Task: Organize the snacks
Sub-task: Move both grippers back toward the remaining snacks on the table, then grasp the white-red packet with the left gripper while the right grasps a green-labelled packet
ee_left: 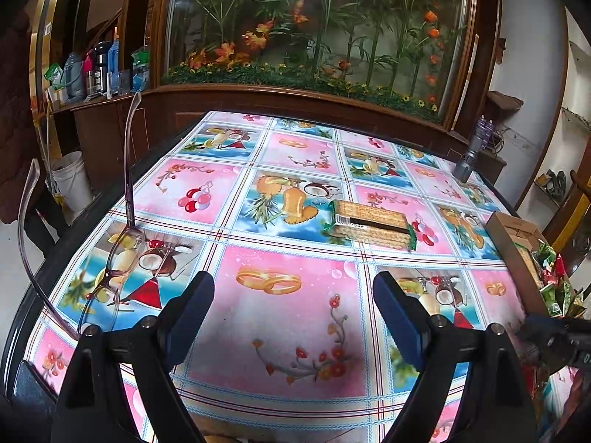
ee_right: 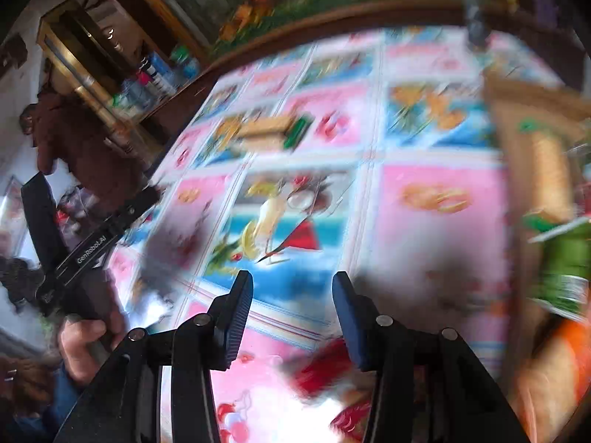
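One cracker pack (ee_left: 370, 224) flat on the tablecloth (ee_left: 288, 336), near the middle, well ahead of the left gripper (ee_left: 293, 313). Long, brick-shaped, in clear wrap; tan ridged biscuits visible through it, green crimped ends, a dark stripe and a white barcode label on top. Blurred in the right wrist view, but seen as a tan block with one green end (ee_right: 275, 129).

Glossy plastic cloth, printed in squares: pink panels with gold rings and cherries, blue panels with fruit and coconut.

At the right edge, one brown cardboard box (ee_left: 508, 243), open, with green and red wrappers (ee_left: 556, 284) crammed inside; too jumbled to count. On the left, one pair of glasses (ee_left: 122, 254) with translucent purple frames, lenses down, arms up. At the far right corner, one grey metal cylinder (ee_left: 466, 164).

Left gripper spread wide, nothing between its blue ribbed pads. Right gripper (ee_right: 292, 317) partly spread, nothing between the pads, above the cloth with red wrappers (ee_right: 325, 373) just below. Hand (ee_right: 83, 347) gripping the left handle.
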Motion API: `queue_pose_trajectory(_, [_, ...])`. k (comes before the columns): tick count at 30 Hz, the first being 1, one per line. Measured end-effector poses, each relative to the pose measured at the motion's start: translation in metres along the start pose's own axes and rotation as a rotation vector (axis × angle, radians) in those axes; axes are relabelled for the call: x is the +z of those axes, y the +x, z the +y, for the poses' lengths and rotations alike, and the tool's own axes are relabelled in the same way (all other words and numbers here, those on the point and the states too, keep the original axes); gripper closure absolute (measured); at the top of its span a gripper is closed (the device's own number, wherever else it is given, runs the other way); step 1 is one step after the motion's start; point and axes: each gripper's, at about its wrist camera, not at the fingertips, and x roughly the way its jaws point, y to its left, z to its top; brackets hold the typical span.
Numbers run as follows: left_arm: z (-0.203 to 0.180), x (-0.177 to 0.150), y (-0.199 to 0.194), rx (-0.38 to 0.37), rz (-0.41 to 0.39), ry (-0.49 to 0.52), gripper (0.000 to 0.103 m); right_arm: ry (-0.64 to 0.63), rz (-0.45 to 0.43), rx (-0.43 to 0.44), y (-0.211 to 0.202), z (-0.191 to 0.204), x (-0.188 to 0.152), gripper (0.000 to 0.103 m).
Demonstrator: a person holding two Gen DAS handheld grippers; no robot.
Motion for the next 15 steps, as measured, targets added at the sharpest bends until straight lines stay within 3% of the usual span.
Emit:
queue_pose_trajectory(2, [-0.001,0.0,-0.001,-0.011,0.002,-0.003,0.016,0.011,-0.032,-0.084,-0.011,-0.006,-0.005,0.054])
queue_pose_trajectory(6, [-0.003,0.0,-0.004,-0.026,-0.005,0.003,0.016,0.058,-0.005,-0.078,-0.016,-0.016,-0.017,0.054])
queue_pose_trajectory(9, [-0.003,0.0,-0.006,-0.035,-0.008,0.005,0.016,0.035,-0.022,-0.081,-0.03,-0.003,-0.034,0.054])
queue_pose_trajectory(11, [-0.003,0.001,-0.007,-0.045,-0.009,-0.002,0.016,-0.002,-0.024,-0.119,-0.04,0.002,-0.043,0.054])
queue_pose_trajectory(15, [-0.002,0.001,-0.01,-0.062,-0.017,-0.009,0.016,0.043,-0.021,-0.151,-0.05,-0.005,-0.057,0.054])
